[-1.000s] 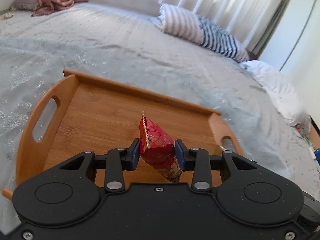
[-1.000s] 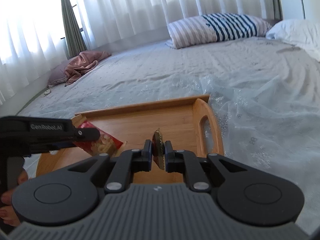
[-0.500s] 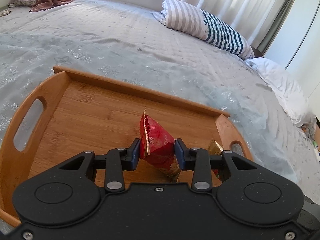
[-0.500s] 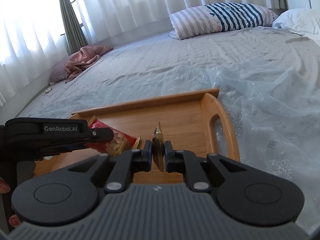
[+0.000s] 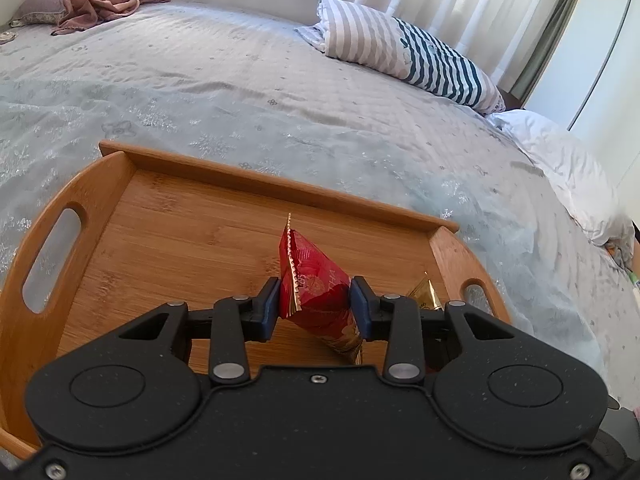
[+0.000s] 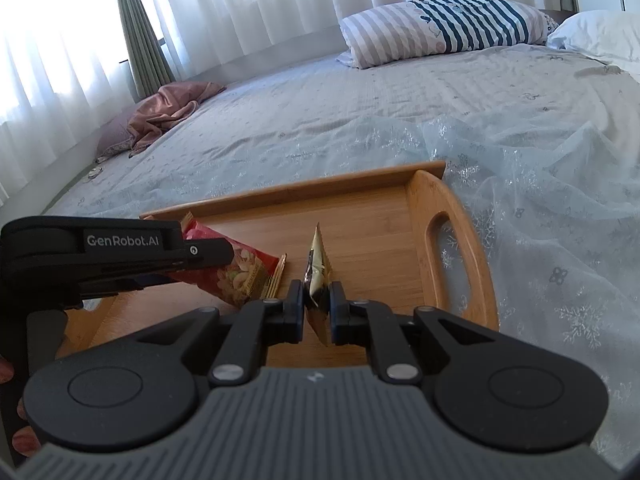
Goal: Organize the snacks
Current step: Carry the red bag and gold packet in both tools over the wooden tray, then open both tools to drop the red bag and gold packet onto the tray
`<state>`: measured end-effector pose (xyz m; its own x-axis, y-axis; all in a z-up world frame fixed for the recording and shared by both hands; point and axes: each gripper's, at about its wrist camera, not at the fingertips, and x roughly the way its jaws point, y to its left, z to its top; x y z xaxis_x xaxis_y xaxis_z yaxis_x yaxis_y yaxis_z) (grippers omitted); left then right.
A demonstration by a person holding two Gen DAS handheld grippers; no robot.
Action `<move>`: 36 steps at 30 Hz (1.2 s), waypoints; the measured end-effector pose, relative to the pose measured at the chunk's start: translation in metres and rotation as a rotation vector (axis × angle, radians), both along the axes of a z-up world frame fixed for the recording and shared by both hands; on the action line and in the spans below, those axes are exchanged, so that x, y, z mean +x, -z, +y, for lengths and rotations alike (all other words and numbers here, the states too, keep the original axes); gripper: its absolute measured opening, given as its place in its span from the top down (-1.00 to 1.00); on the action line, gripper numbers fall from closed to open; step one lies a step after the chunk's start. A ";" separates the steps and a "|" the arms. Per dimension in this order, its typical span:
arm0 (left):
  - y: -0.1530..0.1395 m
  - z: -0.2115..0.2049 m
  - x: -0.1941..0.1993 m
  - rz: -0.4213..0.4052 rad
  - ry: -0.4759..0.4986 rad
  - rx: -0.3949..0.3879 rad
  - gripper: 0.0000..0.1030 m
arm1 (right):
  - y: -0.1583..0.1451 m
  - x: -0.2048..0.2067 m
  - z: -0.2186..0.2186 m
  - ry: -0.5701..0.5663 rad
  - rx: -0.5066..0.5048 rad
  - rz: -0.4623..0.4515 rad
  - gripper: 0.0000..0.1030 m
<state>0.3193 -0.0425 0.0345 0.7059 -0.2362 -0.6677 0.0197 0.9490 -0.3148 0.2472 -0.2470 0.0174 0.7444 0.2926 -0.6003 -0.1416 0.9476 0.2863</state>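
Where left gripper [image 5: 315,305] clamps red packet [image 5: 316,292], tail hidden.

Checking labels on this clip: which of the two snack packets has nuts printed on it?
The red packet, clamped in the left gripper. Its wrapper shows pictured nuts near one end; the gold packet in the right gripper is smaller and shows none.

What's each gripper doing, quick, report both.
Left gripper: shut on the red packet, over the tray.
Right gripper: shut on the gold packet.
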 end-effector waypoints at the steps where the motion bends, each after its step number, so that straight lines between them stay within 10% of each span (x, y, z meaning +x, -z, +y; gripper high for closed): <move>1: 0.000 0.000 0.000 -0.001 0.002 0.003 0.31 | 0.001 0.000 0.000 0.000 0.001 0.002 0.70; 11: -0.004 0.000 -0.004 -0.009 0.009 0.047 0.24 | 0.003 -0.001 0.001 -0.005 -0.009 0.003 0.65; 21: -0.009 0.008 -0.016 -0.025 0.009 0.059 -0.64 | -0.003 -0.009 0.002 -0.023 -0.024 -0.019 0.09; 36: -0.027 0.019 -0.088 -0.120 0.019 0.169 -0.94 | -0.023 -0.067 -0.002 -0.048 -0.120 -0.121 -0.58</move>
<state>0.2311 -0.0240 0.0616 0.7792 -0.1426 -0.6104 0.0664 0.9871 -0.1459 0.1801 -0.2485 0.0402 0.8001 0.2610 -0.5402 -0.2139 0.9653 0.1496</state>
